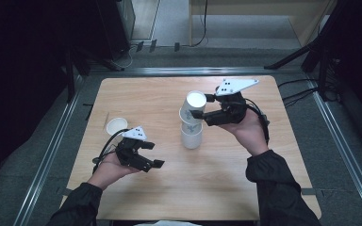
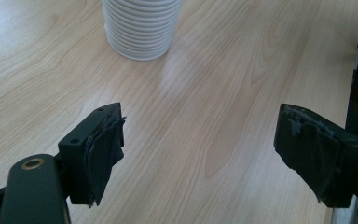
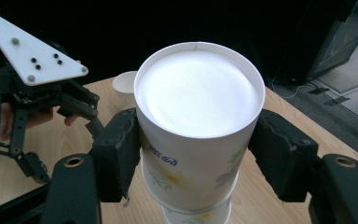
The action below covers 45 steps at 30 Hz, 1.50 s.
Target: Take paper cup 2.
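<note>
The wooden table carries a stack of upturned paper cups near its middle, and the right gripper is clamped on the top cup, one pad on each side, just above the stack. To part it cleanly, the lift should go straight up, with a squeeze light enough not to crush the wall. The right hand reaches in level from the right. The left gripper rests low, jaws apart and empty, near a single cup.
</note>
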### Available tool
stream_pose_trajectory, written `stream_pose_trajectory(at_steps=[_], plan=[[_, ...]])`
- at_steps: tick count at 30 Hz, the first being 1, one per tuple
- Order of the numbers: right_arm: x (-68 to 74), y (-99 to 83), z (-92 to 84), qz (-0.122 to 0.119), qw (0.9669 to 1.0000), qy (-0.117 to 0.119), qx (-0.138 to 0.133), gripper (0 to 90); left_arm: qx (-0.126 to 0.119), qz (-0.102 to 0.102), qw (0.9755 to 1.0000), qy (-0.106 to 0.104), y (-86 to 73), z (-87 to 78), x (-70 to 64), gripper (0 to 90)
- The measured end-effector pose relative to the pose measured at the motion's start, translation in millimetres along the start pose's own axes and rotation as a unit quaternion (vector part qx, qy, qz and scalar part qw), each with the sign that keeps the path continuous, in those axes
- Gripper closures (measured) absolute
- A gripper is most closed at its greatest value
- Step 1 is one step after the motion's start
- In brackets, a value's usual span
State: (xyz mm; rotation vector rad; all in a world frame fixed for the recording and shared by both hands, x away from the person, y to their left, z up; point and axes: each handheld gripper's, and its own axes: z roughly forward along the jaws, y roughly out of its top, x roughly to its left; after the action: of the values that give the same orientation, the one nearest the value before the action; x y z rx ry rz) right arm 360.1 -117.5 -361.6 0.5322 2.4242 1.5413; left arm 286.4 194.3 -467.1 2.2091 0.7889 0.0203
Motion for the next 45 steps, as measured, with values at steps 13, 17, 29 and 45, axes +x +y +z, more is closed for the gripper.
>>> stream_pose_trajectory(at_steps=[13, 17, 29, 45], plan=[[23.7, -9.6, -13.1, -0.011, 0.9997, 0.018, 0.014, 35.0, -0.007, 0.015, 0.9997, -0.017, 10.7, 4.2, 0.5, 15.8], [30.8, -16.1, -20.1, -0.016, 0.9998, 0.009, 0.011, 35.1, -0.008, 0.031, 0.9990, -0.030, 17.8, 9.8, -1.3, 15.8], [48.4, -39.8, -30.3, -0.008, 0.9992, 0.013, 0.037, 35.1, -0.013, 0.054, 0.9968, -0.058, 32.1, 20.2, -4.1, 15.8], [59.8, -83.4, -11.1, 0.004, 0.9962, 0.042, 0.076, 35.1, -0.006, 0.078, 0.9919, -0.100, 32.7, 35.6, -19.7, 13.5]])
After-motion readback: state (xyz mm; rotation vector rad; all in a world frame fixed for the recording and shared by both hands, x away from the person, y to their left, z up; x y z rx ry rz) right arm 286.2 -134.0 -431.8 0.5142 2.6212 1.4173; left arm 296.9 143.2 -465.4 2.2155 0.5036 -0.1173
